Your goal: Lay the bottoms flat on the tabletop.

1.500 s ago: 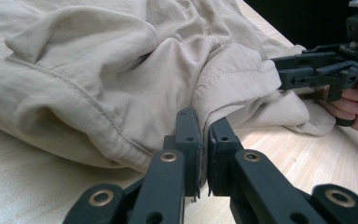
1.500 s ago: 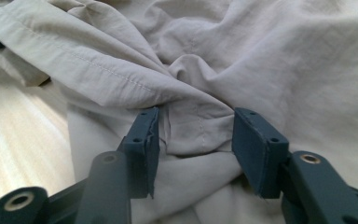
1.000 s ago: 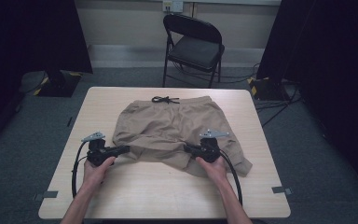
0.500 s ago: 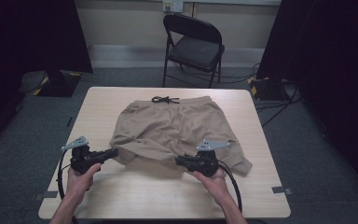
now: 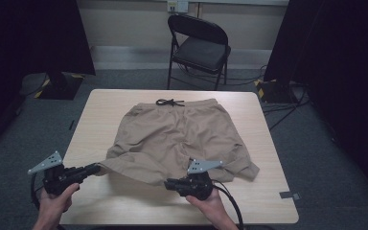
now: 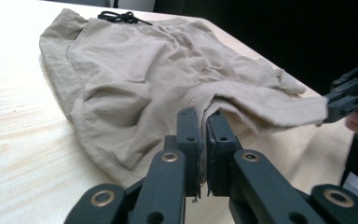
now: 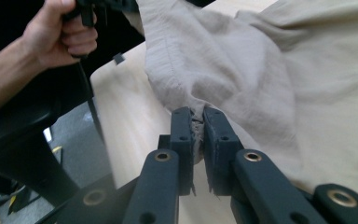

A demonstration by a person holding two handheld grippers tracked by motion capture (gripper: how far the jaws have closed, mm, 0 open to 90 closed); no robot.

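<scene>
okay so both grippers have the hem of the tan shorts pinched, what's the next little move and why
Probably draw both grippers a little farther toward the near table edge, keeping the hem taut. The left gripper and right gripper are each shut on the near leg hem of the shorts, stretched between them, while the other leg lies bunched and the fabric is wrinkled; a gentle pull should flatten it.

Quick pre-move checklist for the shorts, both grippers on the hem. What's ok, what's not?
1. Left gripper shut on the shorts hem: ok, fabric pinched between the pads.
2. Right gripper shut on the hem: ok, cloth bunched between the pads.
3. Hem taut between the two grips: not ok, it sags in folds.
4. Waistband with the drawstring flat on the table: ok.
5. Right leg laid out flat: not ok, it lies crumpled near the table's right edge.
6. Cables free of the cloth: ok in the high view.
</scene>
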